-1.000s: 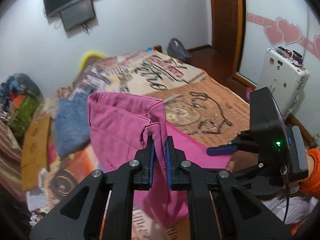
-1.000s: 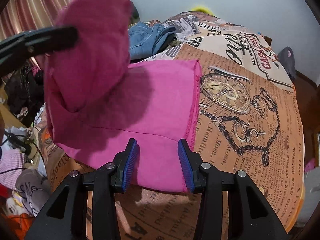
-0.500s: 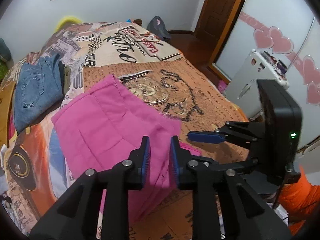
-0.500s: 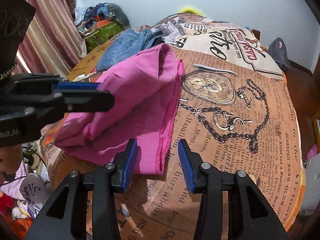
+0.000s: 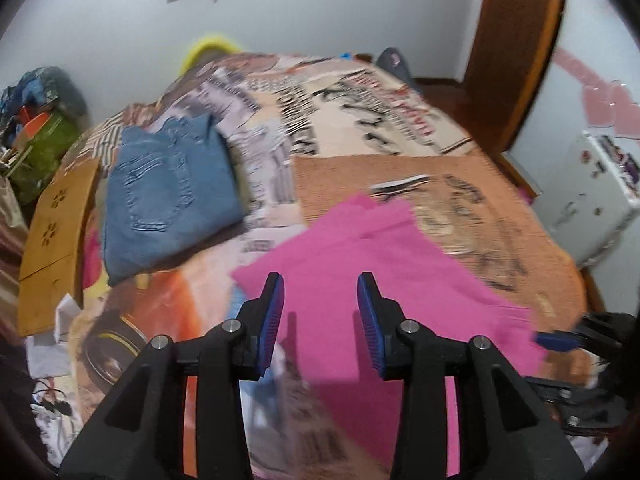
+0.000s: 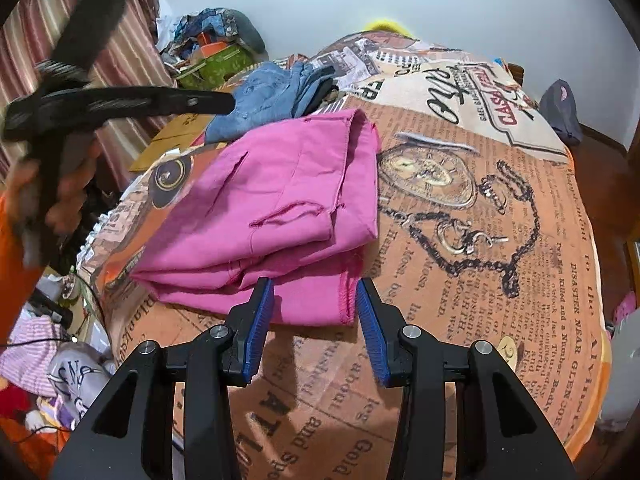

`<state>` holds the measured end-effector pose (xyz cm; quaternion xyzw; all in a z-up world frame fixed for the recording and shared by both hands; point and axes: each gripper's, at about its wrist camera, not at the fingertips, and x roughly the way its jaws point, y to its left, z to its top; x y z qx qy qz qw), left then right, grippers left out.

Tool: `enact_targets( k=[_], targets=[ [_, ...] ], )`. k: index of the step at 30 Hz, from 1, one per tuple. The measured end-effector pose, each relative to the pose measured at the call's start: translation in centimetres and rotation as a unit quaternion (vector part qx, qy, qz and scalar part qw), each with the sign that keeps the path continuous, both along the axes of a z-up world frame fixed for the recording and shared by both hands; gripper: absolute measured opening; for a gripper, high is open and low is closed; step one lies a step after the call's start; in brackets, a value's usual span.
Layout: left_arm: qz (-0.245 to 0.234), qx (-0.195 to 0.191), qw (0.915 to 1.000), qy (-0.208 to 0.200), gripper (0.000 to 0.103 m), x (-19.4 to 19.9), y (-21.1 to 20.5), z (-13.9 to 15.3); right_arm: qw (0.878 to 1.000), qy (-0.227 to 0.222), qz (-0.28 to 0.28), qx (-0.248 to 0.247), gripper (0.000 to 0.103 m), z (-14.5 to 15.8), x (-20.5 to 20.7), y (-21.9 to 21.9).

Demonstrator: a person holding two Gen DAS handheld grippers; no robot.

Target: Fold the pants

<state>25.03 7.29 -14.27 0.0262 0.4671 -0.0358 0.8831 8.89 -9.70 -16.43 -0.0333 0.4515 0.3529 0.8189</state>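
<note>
Your left gripper (image 5: pixel 320 308) is up off the cloth and its jaws are opening right now, blue pads (image 5: pixel 272 312) spreading with nothing caught between them, only the pink pants (image 5: pixel 384 280) lying on the bed underneath. In the right wrist view that same left gripper hangs blurred at the upper left, your hand (image 6: pixel 60 196) wrapped round its handle beside an orange sleeve (image 6: pixel 12 276).

Your right gripper (image 6: pixel 314 316) sits low over the near hem of the pants, jaws parted, the pads standing clear of the fabric with the hem corner showing in the gap beneath them. Nothing is pinched.

The pink pants (image 6: pixel 276 216) lie folded in layers on the printed blanket (image 6: pixel 500 240), the top layer doubled back over the lower one, a raw stitched edge running along the near side and the right side. They rest beside the pocket-watch print.

Past them, a pair of blue jeans (image 5: pixel 168 192) sits on the far left part of the bed, apart from the pink pair. A wooden board (image 5: pixel 52 232) leans along the bed's left edge, a heap of clutter (image 6: pixel 216 40) fills the corner, and a wooden door (image 5: pixel 516 40) stands at the far right.
</note>
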Motion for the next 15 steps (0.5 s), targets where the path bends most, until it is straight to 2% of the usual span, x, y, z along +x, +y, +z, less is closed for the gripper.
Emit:
enact_targets(
  k=[3,4,7,9,12,15],
  targets=[
    [0.007,0.014,0.9997,0.021,0.039,2.3,1.7,-2.2,1.000,0.010,0.001,-0.015,0.039,-1.1,0.2,0.4],
    [0.004,0.014,0.9995,0.029,0.042,2.8,1.9,-2.9,1.000,0.011,0.003,-0.016,0.039,-1.4,0.2,0.4],
    [0.011,0.036,0.9968,0.070,0.043,5.1,2.8,-6.5,1.000,0.005,0.006,-0.021,0.040,-1.4,0.4,0.2],
    [0.008,0.028,0.9961,0.084,0.043,5.4,3.5,-7.9,1.000,0.004,0.007,-0.030,0.040,-1.4,0.7,0.1],
    [0.000,0.013,0.9969,0.077,0.043,4.5,4.1,-8.1,0.999,0.002,0.008,-0.042,0.042,-1.6,1.5,-0.3],
    [-0.019,0.020,0.9965,0.079,0.044,2.9,4.3,-8.0,0.999,0.004,0.009,-0.053,0.043,-2.0,2.9,-0.8]
  ],
)
